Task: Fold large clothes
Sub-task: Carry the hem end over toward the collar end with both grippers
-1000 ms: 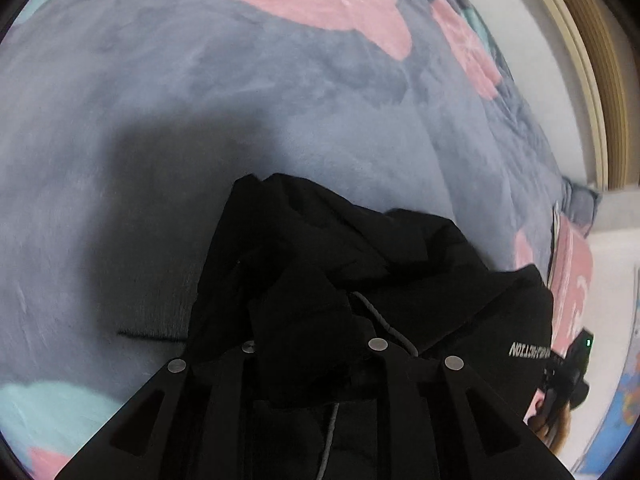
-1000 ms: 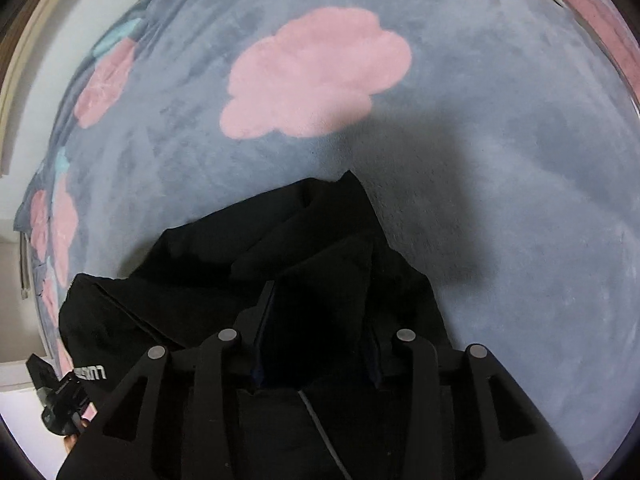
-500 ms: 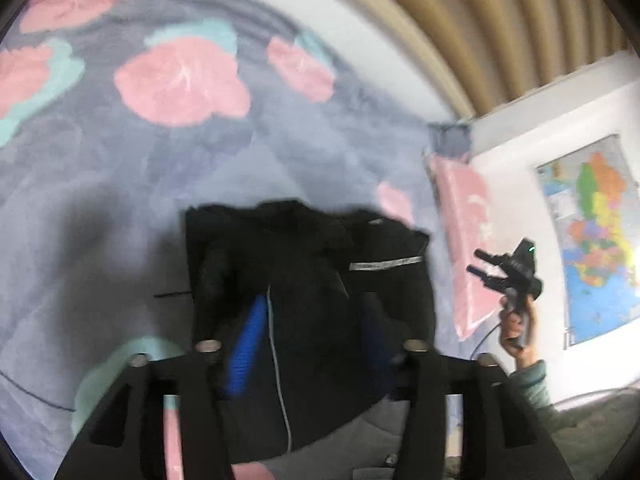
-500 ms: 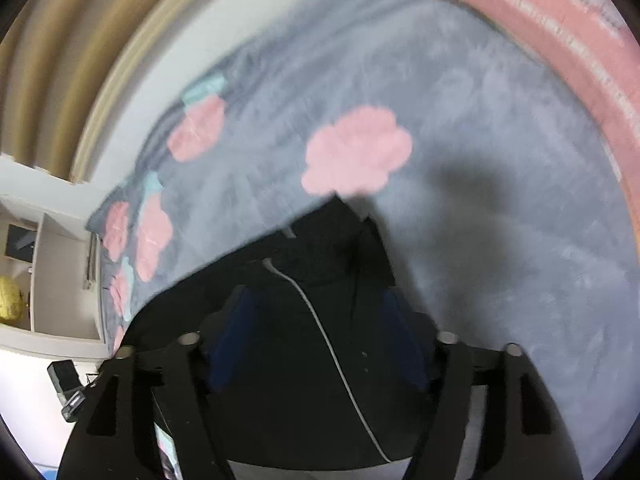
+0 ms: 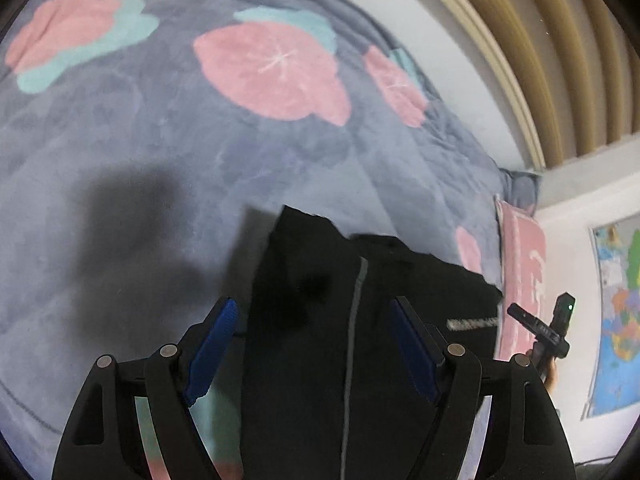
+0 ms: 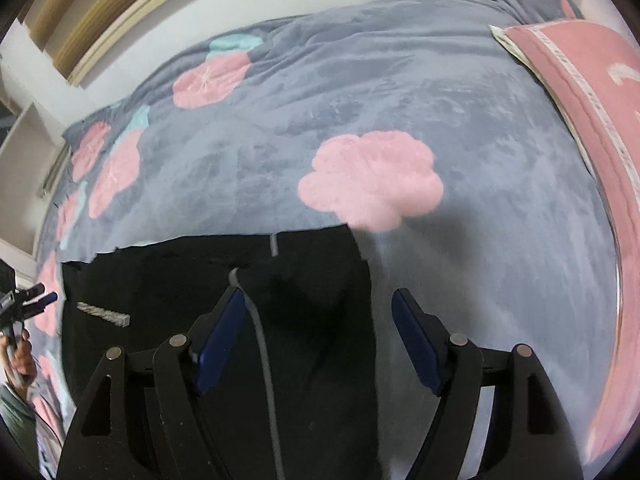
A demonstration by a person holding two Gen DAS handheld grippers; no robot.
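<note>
Left gripper [image 5: 312, 316]: jaws spread wide, blue pads [image 5: 210, 354] bare, nothing pinched. The black hooded garment with a grey drawcord [image 5: 360, 340] lies below and ahead of it, filling the gap between the 2 fingers; left pad sits over the garment's left edge, right pad over dark cloth. Whether any pad touches cloth, cannot tell.

Right gripper [image 6: 318, 312]: jaws likewise spread, holding nothing. The same garment [image 6: 200, 300] lies under its left finger and runs off toward the left; its right edge falls between the 2 fingers, so the right pad [image 6: 416, 344] is over bare blanket. Grey drawcord [image 6: 264, 360] runs down just beside the left pad.

Garment lies flat, top edge roughly straight, white lettering strip [image 6: 104, 314] near its far side.

Underneath: grey plush blanket with pink flowers and teal leaves [image 6: 400, 80] covering the bed. Pink pillow [image 6: 592, 92] at the right edge. Beige curtain [image 5: 540, 40] and wall map [image 5: 620, 320] beyond.
</note>
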